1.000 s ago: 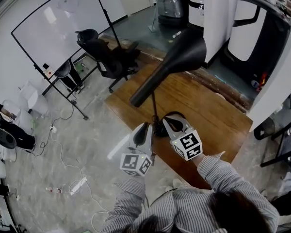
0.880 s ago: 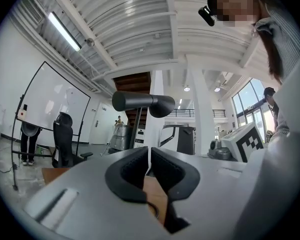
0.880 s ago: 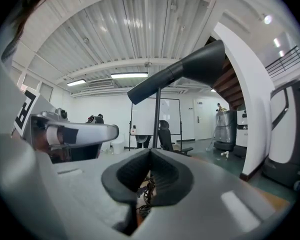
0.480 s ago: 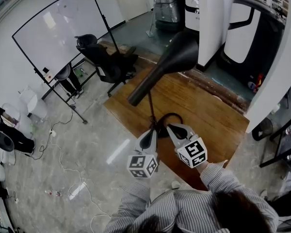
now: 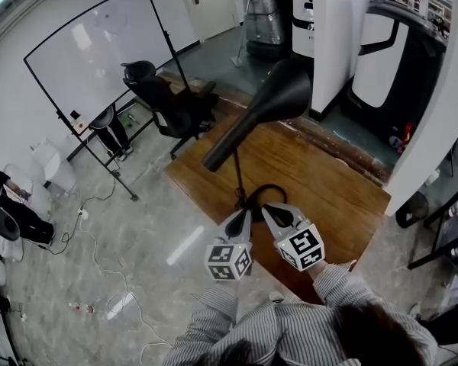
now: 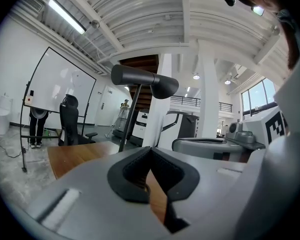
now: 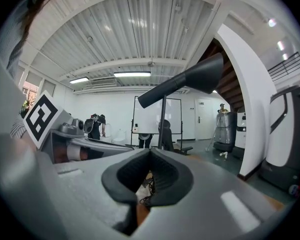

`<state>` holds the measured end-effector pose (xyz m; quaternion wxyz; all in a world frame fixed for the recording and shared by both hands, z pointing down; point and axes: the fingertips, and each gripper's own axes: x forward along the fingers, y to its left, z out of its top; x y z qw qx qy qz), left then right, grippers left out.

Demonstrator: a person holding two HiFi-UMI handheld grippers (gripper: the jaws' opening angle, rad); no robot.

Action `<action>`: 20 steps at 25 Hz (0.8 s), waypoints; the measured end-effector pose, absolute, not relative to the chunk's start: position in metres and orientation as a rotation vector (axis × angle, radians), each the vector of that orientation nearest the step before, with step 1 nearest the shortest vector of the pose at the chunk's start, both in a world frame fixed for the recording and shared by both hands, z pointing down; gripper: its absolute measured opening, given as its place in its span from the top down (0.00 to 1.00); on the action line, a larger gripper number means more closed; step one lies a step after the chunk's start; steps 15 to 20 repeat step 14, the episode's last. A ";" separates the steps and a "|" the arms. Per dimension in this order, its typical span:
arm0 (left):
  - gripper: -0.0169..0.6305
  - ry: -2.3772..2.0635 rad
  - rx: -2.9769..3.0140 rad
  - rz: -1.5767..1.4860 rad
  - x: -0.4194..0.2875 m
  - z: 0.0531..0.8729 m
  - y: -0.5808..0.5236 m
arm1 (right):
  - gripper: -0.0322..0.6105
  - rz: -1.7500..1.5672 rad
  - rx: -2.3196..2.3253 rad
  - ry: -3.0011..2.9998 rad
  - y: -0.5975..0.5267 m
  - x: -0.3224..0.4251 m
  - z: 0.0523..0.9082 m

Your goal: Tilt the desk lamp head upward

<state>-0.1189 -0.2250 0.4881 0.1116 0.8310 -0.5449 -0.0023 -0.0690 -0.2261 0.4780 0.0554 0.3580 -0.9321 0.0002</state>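
At lower centre of the head view, the left gripper [image 5: 243, 216] and right gripper [image 5: 269, 210] sit side by side near the foot of the desk lamp's thin pole [image 5: 239, 175]. They are a little lower in the frame and closer to the person's striped sleeve [image 5: 214, 320] than a second ago. Both pairs of jaws are pressed together on nothing, and the left pair has only just finished closing. Above them, mid-frame, the black lamp head [image 5: 263, 107] slants over the wooden desk [image 5: 328, 181], its wide mouth toward the upper right and its angle barely altered. Neither gripper touches it. With both tools empty and drawn back, the tilt appears either finished or let go, and any further lift would need a fresh hold.
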 end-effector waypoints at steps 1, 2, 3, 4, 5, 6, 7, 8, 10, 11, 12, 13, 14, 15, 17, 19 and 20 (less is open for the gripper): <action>0.97 -1.598 2.440 -0.009 -0.119 0.488 -0.224 | 0.95 0.006 1.085 -2.830 -0.226 -0.069 0.478; 0.97 -1.595 2.439 -0.012 -0.119 0.488 -0.224 | 0.95 0.009 1.083 -2.831 -0.226 -0.070 0.478; 0.97 -1.592 2.437 -0.015 -0.119 0.488 -0.223 | 0.95 0.011 1.080 -2.833 -0.226 -0.070 0.479; 0.97 -1.592 2.435 -0.017 -0.119 0.488 -0.222 | 0.95 0.015 1.076 -2.837 -0.225 -0.071 0.479; 0.97 -1.593 2.434 -0.020 -0.120 0.487 -0.221 | 0.95 0.021 1.072 -2.842 -0.225 -0.072 0.478; 0.97 -1.596 2.433 -0.024 -0.121 0.486 -0.221 | 0.95 0.028 1.068 -2.847 -0.225 -0.074 0.477; 0.97 -1.601 2.432 -0.027 -0.122 0.485 -0.220 | 0.95 0.035 1.064 -2.851 -0.225 -0.075 0.477; 0.97 -1.604 2.432 -0.030 -0.124 0.484 -0.220 | 0.95 0.040 1.059 -2.855 -0.225 -0.077 0.476; 0.97 -1.606 2.438 -0.025 -0.127 0.483 -0.220 | 0.95 0.048 1.051 -2.866 -0.225 -0.080 0.476; 0.97 -1.607 2.442 -0.020 -0.127 0.484 -0.220 | 0.95 0.051 1.049 -2.871 -0.226 -0.081 0.476; 0.97 -1.606 2.445 -0.015 -0.127 0.484 -0.220 | 0.95 0.056 1.047 -2.875 -0.226 -0.082 0.476; 0.97 -1.606 2.447 -0.011 -0.127 0.485 -0.220 | 0.95 0.059 1.046 -2.879 -0.227 -0.082 0.476; 0.97 -1.605 2.449 -0.009 -0.127 0.485 -0.219 | 0.95 0.063 1.044 -2.881 -0.227 -0.082 0.476; 0.97 -1.605 2.449 -0.009 -0.127 0.485 -0.219 | 0.95 0.063 1.044 -2.881 -0.227 -0.082 0.476; 0.97 -1.605 2.449 -0.009 -0.127 0.485 -0.219 | 0.95 0.063 1.044 -2.881 -0.227 -0.082 0.476; 0.97 -1.605 2.449 -0.009 -0.127 0.485 -0.219 | 0.95 0.063 1.044 -2.881 -0.227 -0.082 0.476; 0.97 -1.605 2.449 -0.009 -0.127 0.485 -0.219 | 0.95 0.063 1.044 -2.881 -0.227 -0.082 0.476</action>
